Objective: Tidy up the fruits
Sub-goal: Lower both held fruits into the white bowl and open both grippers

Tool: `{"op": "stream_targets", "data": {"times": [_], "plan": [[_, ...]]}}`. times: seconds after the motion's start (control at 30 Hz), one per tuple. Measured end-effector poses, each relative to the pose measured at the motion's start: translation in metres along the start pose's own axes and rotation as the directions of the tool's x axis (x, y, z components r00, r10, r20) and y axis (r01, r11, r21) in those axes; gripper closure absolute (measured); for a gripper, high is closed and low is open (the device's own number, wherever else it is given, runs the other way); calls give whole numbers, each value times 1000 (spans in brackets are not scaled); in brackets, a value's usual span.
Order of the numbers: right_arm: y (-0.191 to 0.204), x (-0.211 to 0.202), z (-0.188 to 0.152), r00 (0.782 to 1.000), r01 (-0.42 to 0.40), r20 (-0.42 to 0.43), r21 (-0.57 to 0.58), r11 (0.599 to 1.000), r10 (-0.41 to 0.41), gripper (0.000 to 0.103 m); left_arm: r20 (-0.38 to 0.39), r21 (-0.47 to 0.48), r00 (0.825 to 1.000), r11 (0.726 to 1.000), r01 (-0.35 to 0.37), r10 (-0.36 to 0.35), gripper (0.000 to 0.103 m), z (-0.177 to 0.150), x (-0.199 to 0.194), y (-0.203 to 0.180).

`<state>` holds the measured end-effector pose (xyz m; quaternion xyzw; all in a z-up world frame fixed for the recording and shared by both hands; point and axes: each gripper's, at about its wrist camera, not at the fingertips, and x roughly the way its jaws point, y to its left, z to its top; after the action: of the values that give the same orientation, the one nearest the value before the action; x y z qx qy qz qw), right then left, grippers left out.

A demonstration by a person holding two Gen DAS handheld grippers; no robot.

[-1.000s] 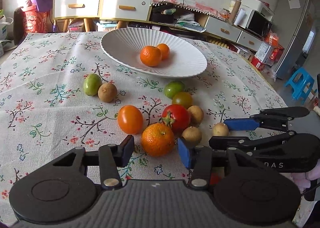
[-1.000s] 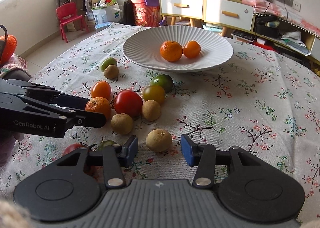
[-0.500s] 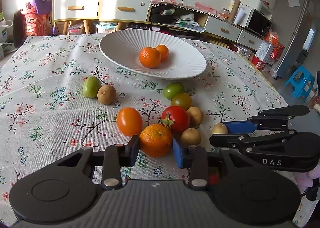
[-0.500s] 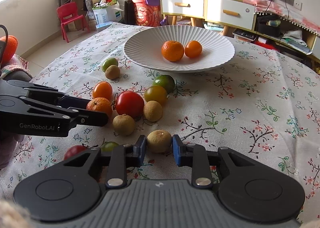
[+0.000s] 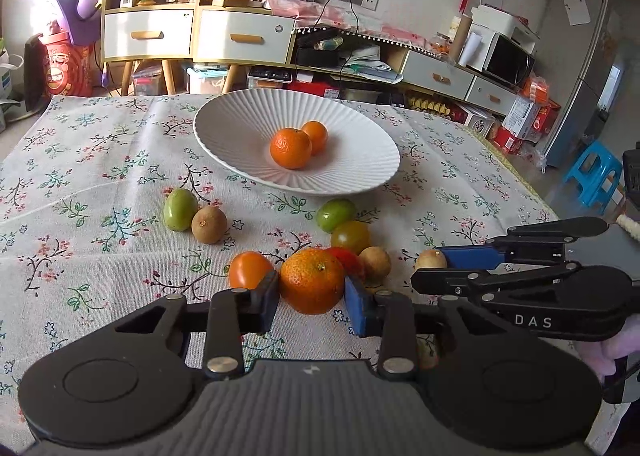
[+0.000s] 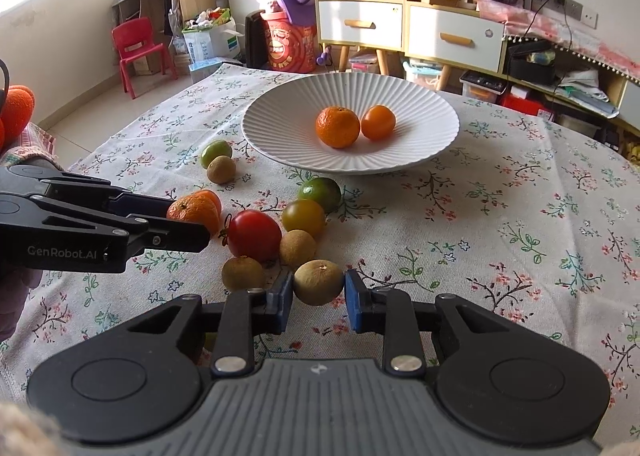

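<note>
My left gripper (image 5: 312, 296) is shut on a mandarin orange (image 5: 312, 281) and holds it just above the cloth; it also shows in the right wrist view (image 6: 194, 212). My right gripper (image 6: 319, 298) is shut on a small brown fruit (image 6: 319, 282), seen from the side in the left wrist view (image 5: 430, 259). A white ribbed plate (image 5: 352, 172) holds two oranges (image 5: 291, 147). Loose on the floral cloth lie a red tomato (image 6: 254, 234), an orange tomato (image 5: 250, 270), green fruits (image 5: 180, 209) and more brown fruits (image 5: 209, 224).
The table's right edge (image 5: 532, 196) drops off to the floor, where a blue stool (image 5: 596, 176) stands. Cabinets and shelves (image 5: 192, 32) stand beyond the far edge. A red child's chair (image 6: 138, 52) sits off to the left.
Both grippers closed: the left on the mandarin orange, the right on the small brown fruit. Both have lifted their fruit slightly.
</note>
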<state>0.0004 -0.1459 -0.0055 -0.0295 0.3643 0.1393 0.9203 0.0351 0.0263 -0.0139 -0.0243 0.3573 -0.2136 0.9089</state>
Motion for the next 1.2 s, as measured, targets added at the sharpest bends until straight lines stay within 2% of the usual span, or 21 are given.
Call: {"op": "stream_targets", "data": {"times": [0.27,0.47,0.73,0.93,1.2], "plan": [[-5,-4,12,999,7,47,12,1000,-8,78,45,-13,999,1000,10,-9,75,19,-5,-1],[-13,-5,24,996,3,94,27,1000,-5,78,79,0,997,1000,-11,11,75,36,-4,-1],[-21,9,40,992,-9,128,-43,999,14,78,54,0,998,1000,-10,10,75,68,19,13],[-31,16,52,990,-28,136,-59,998,36,78,33,47,999,999,-16,14,75,82,37,23],[-44,33,65,990,-37,131,-72,997,47,78,-5,-28,1000,1000,11,-11,75,107,69,41]]}}
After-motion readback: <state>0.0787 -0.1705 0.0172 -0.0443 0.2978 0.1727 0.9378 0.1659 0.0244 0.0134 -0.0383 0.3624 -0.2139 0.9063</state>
